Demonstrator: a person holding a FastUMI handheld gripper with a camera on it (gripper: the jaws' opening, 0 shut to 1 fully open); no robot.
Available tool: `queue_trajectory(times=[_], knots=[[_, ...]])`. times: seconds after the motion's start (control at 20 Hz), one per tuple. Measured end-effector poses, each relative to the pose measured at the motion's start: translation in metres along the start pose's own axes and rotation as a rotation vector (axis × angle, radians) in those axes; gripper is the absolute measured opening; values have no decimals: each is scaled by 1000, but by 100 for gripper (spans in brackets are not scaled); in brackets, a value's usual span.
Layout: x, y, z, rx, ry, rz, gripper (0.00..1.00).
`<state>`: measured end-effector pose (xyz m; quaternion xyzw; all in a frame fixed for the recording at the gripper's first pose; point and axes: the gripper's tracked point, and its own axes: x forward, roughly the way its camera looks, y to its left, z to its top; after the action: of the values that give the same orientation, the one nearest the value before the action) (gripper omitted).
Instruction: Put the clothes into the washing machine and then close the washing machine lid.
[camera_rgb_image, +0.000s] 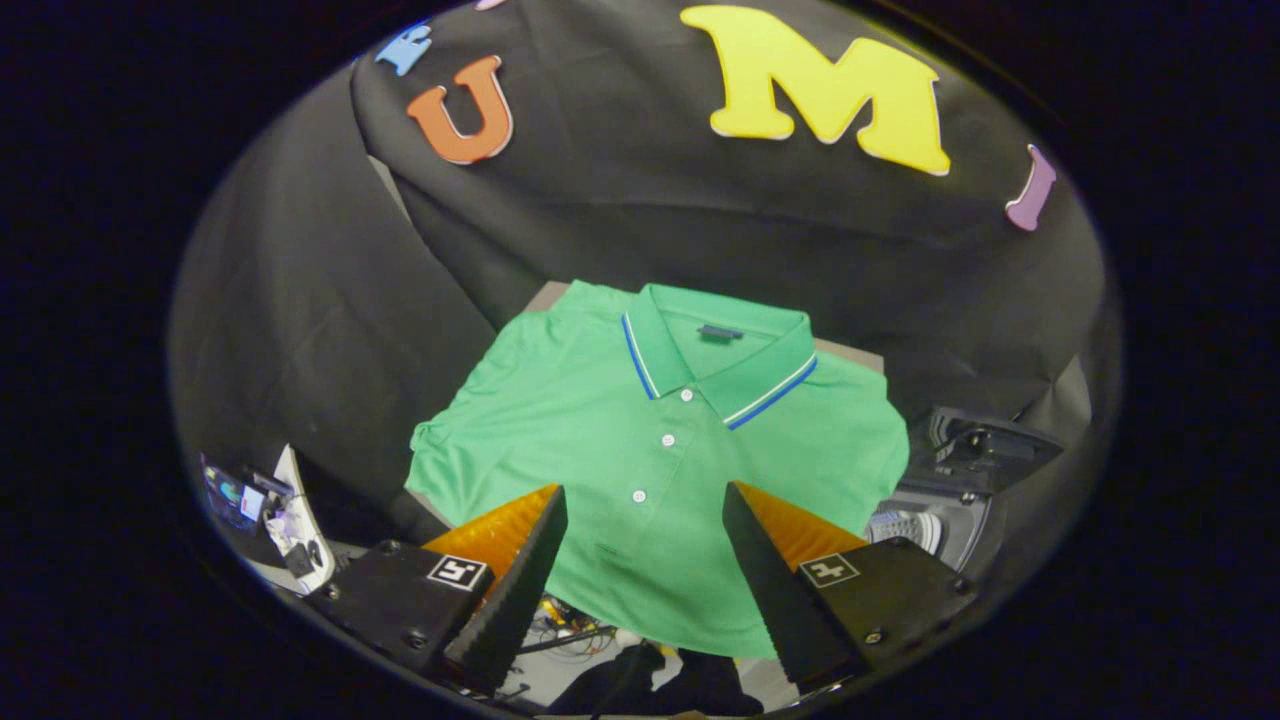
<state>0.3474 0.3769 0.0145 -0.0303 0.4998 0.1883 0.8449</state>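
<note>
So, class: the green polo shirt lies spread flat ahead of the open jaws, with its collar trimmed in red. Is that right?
Not quite. The gripper view shows the green polo shirt spread flat ahead of the gripper, its jaws open, but the collar is trimmed in blue and white, not red.

Light is dim and falls from above, brightest on the green polo shirt (650, 450), which looks sharp and evenly lit. The dark cloth around it swallows detail. Fisheye bending curves everything near the rim, where sharpness softens.
</note>
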Motion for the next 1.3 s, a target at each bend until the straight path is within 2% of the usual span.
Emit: queue_trajectory(times=[0.25,0.55,0.7,0.8,0.85,1.05,1.3], knots=[[39,-8,-2,95,185,-69,97],[63,-9,5,121,286,-145,97],[67,-9,5,73,266,-204,96],[68,-6,5,19,271,-217,96],[69,-5,3,32,283,-222,96],[67,-7,5,51,311,-223,95],[65,-11,5,35,273,-211,93]])
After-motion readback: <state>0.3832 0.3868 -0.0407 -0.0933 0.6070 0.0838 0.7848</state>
